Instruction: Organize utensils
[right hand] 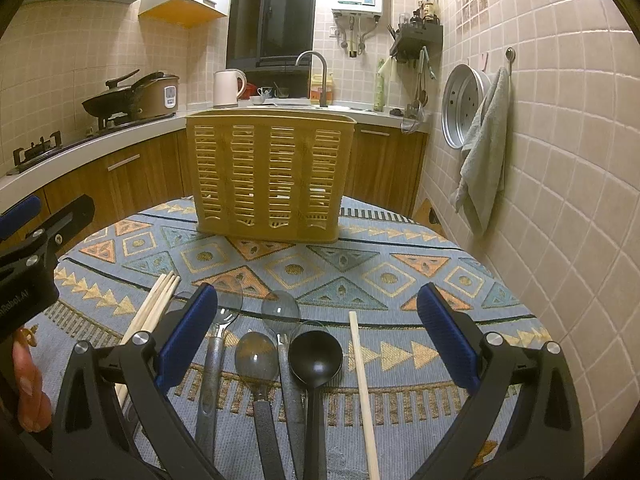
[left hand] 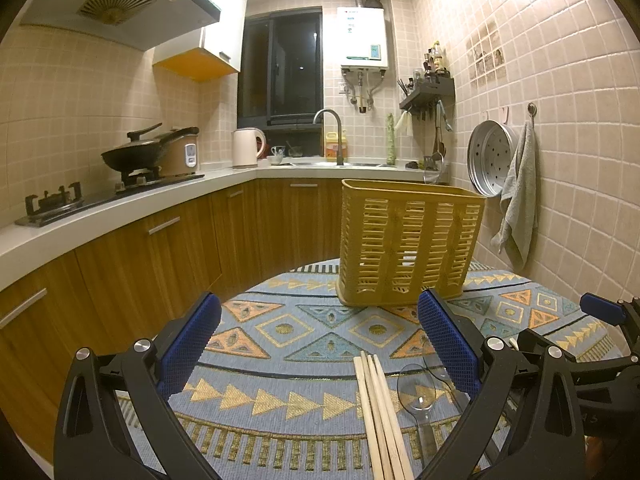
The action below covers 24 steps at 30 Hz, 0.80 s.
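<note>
A yellow slotted utensil holder [left hand: 408, 244] [right hand: 270, 180] stands upright at the far side of the round patterned table. Several wooden chopsticks [left hand: 382, 412] [right hand: 154, 308] lie bundled near the front, with a clear spoon [left hand: 418, 394] beside them. In the right wrist view, clear spoons [right hand: 280, 308], a black ladle [right hand: 316, 356] and a single chopstick [right hand: 362, 384] lie side by side on the cloth. My left gripper [left hand: 320, 328] is open above the chopsticks. My right gripper [right hand: 318, 320] is open over the spoons, holding nothing.
The table's patterned cloth [right hand: 344, 256] reaches to the tiled wall on the right, where a towel [right hand: 482, 156] and a metal steamer tray [right hand: 464, 104] hang. A counter with stove, wok [left hand: 136, 152], kettle [left hand: 246, 148] and sink runs along the left and back.
</note>
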Each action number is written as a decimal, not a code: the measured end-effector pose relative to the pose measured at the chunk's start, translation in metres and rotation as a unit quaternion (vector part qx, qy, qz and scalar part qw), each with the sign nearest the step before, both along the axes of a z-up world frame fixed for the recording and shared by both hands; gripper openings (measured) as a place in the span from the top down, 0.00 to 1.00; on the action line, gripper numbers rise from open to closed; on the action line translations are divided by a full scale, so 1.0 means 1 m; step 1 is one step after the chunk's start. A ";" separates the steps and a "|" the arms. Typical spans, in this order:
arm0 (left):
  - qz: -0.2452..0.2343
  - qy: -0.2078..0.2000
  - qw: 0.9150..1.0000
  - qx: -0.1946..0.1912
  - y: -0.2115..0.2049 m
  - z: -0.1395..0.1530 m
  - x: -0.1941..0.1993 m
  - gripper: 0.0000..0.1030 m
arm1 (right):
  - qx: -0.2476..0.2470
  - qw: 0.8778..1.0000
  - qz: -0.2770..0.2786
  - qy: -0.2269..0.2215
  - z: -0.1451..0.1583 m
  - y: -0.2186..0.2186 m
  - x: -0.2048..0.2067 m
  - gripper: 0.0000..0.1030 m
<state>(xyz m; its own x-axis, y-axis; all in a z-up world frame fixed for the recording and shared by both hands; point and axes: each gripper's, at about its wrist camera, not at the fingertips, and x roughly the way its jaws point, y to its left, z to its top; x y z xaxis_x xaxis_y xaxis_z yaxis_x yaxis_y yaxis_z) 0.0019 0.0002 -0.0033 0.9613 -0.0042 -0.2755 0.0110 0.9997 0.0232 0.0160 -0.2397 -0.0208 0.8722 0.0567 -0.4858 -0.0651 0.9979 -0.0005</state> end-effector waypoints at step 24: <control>0.000 0.001 1.000 -0.001 0.000 0.000 0.000 0.07 | -0.002 1.000 0.000 0.001 0.000 0.001 0.001 0.07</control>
